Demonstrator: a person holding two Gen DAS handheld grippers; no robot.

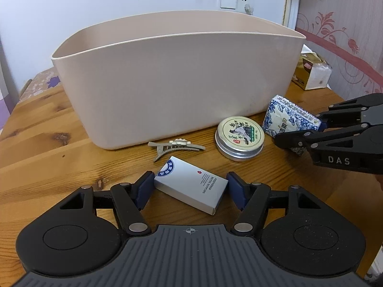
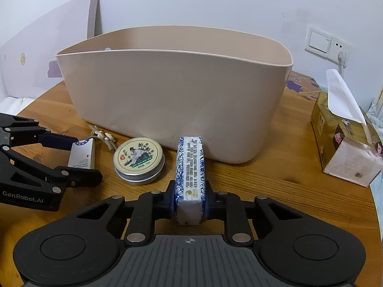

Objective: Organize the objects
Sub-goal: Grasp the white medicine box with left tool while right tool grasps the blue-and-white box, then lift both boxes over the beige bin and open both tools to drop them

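A beige plastic bin (image 1: 177, 81) (image 2: 177, 100) stands on the wooden table (image 1: 47, 143). My left gripper (image 1: 189, 190) is open around a white and blue box (image 1: 191, 187) lying flat on the table; its pads stand on either side with small gaps. The box also shows in the right wrist view (image 2: 82, 154). My right gripper (image 2: 190, 201) is shut on a blue-and-white tissue pack (image 2: 190, 177) (image 1: 287, 119), held on edge. A round tin (image 1: 239, 137) (image 2: 138, 159) and a beige hair clip (image 1: 176, 144) (image 2: 103, 137) lie in front of the bin.
A gold tissue box (image 2: 344, 143) (image 1: 311, 74) stands at the table's right. A wall with a switch and socket (image 2: 328, 45) is behind the bin. The table's round edge curves near on the right.
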